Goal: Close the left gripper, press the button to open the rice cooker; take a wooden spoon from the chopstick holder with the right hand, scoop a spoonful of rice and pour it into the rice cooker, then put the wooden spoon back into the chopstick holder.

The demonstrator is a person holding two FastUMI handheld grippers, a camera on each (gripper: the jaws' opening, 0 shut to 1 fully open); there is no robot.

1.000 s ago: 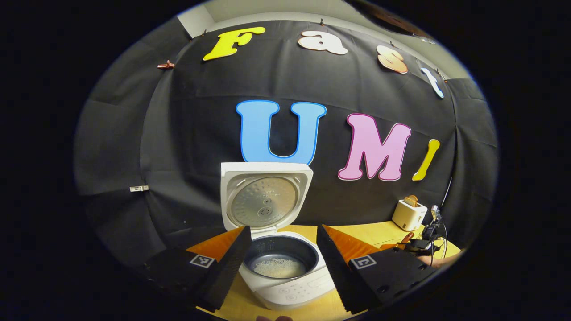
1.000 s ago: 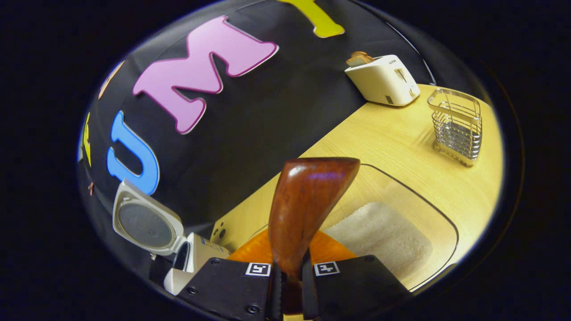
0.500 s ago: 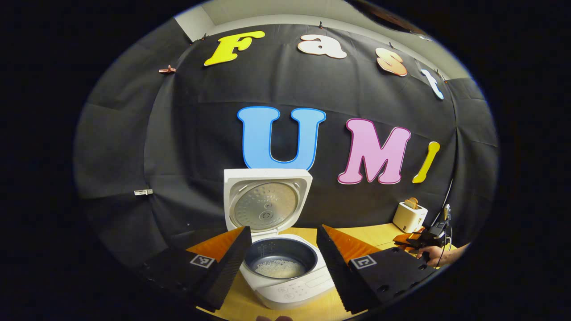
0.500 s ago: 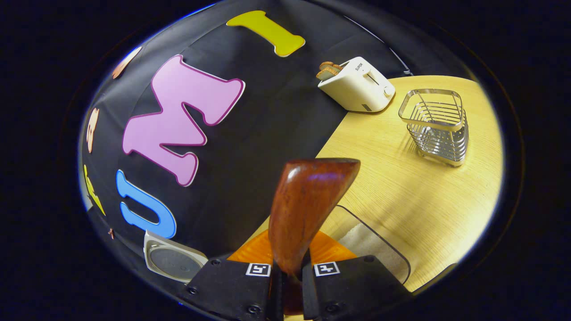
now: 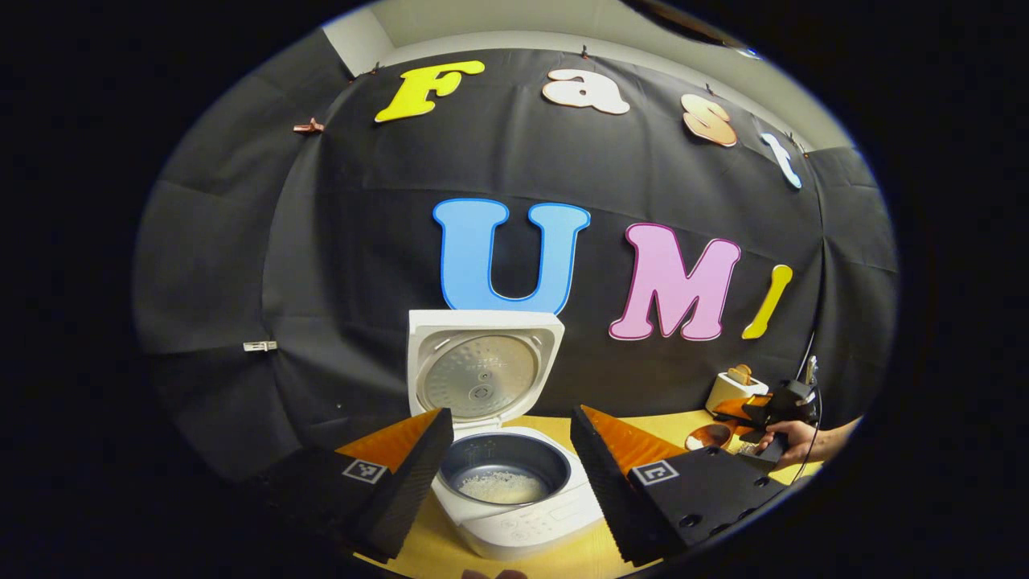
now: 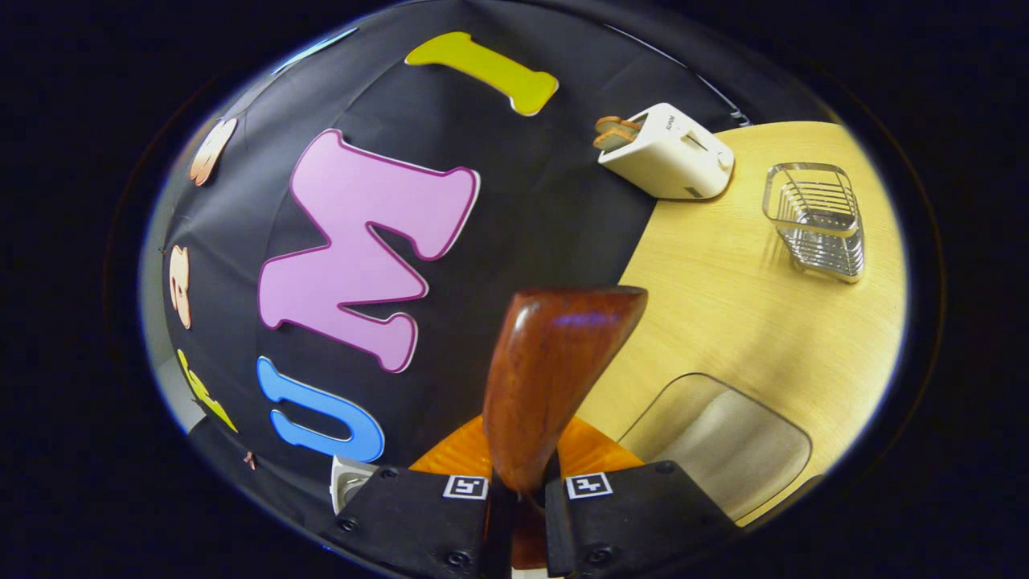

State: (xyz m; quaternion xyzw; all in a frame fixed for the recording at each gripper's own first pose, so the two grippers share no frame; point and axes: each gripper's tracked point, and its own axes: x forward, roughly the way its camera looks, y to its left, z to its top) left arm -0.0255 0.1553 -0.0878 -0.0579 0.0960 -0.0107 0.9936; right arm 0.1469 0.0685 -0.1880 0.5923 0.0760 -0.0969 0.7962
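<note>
Right gripper (image 6: 518, 515) swung away from rice cooker (image 5: 514, 490) toward chopstick holder (image 6: 816, 221); jaws pinch wooden spoon (image 6: 555, 370). Left gripper (image 5: 506, 474) jaws spread. Step: returning spoon. Next: align over holder, lower, release.

No legible txt – toaster (image 6: 671, 153) logo too small/blurred.

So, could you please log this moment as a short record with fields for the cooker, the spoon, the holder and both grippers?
rice cooker: lid up, rice in the inner pot
wooden spoon: clamped in the right gripper, handle end toward the camera
chopstick holder: wire basket on the table, nothing seen in it, apart from the spoon
left gripper: open, holding nothing, facing the cooker
rice tray: clear tray of rice on the table
toaster: at the table's back edge, bread in its slots
</note>
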